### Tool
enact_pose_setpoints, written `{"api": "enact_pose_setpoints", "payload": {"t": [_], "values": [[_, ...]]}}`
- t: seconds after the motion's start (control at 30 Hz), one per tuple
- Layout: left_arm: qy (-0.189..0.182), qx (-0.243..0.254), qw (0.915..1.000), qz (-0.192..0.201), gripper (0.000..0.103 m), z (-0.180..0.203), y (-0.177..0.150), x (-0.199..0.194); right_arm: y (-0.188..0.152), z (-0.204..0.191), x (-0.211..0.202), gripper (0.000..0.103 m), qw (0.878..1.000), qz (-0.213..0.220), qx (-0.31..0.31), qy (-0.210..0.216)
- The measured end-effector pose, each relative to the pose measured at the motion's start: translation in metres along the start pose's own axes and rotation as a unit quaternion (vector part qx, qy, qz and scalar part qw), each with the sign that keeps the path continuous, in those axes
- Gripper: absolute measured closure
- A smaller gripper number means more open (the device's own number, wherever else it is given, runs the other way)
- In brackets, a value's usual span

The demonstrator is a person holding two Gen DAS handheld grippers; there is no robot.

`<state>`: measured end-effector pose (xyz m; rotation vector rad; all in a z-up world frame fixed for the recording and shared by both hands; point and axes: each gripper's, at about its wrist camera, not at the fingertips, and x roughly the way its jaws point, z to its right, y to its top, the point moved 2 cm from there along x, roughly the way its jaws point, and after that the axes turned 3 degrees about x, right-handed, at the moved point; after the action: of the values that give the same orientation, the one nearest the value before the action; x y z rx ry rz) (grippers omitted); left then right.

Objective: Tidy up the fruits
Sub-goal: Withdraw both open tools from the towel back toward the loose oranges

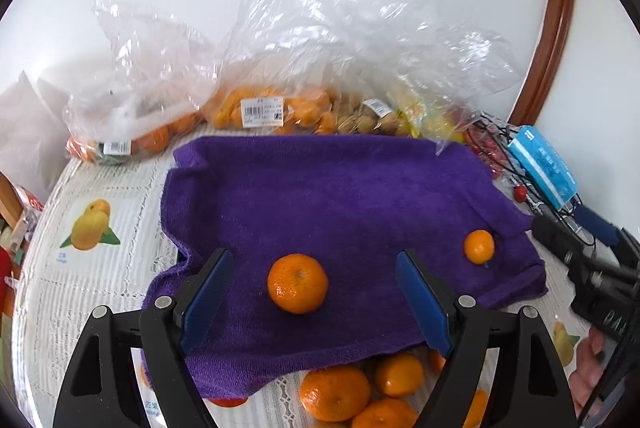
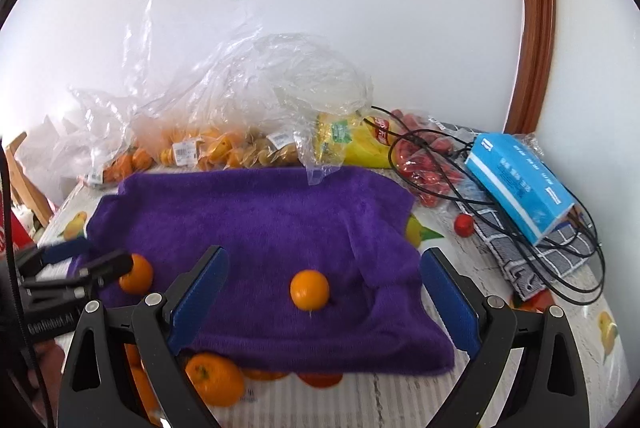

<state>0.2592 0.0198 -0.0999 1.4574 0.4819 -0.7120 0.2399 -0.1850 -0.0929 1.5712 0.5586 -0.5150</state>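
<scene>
The left gripper (image 2: 86, 264), seen off to the right gripper's left side, bears "GenRobot.AI" in white on its black body. Barcode price stickers (image 1: 262, 112) on the fruit bags (image 1: 280, 108) ahead and print on the blue box (image 2: 516, 184) to the right are too small to read.

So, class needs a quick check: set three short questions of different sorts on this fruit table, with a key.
1. True or false: both oranges on the purple towel are held by a hand-held gripper.
2. How many oranges lie on top of the towel?
3. The blue box rests on: A) the towel B) a patterned cloth and black cables C) the fruit bags

Key:
1. False: the left hand-held gripper and right hand-held gripper are open.
2. Two: a large orange and a small orange.
3. B
</scene>
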Motion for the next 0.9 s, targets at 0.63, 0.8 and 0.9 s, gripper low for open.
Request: {"api": "enact_pose_setpoints", "payload": {"t": [0.63, 0.8, 0.9], "values": [[-0.002, 0.026, 0.9996, -0.007, 0.021, -0.025, -0.046, -0.047, -0.074, -0.034, -0.03, 0.033, 0.994, -0.089, 0.028, 0.063], [-0.025, 0.006, 0.9996, -0.012, 0.021, -0.039, -0.056, -0.049, -0.087, -0.053, -0.027, 0.04, 0.991, -0.111, 0.014, 0.07], [-0.029, 0.0, 0.9995, -0.015, 0.021, -0.043, -0.059, -0.046, -0.093, -0.061, -0.026, 0.04, 0.991, -0.113, 0.004, 0.066]]}}
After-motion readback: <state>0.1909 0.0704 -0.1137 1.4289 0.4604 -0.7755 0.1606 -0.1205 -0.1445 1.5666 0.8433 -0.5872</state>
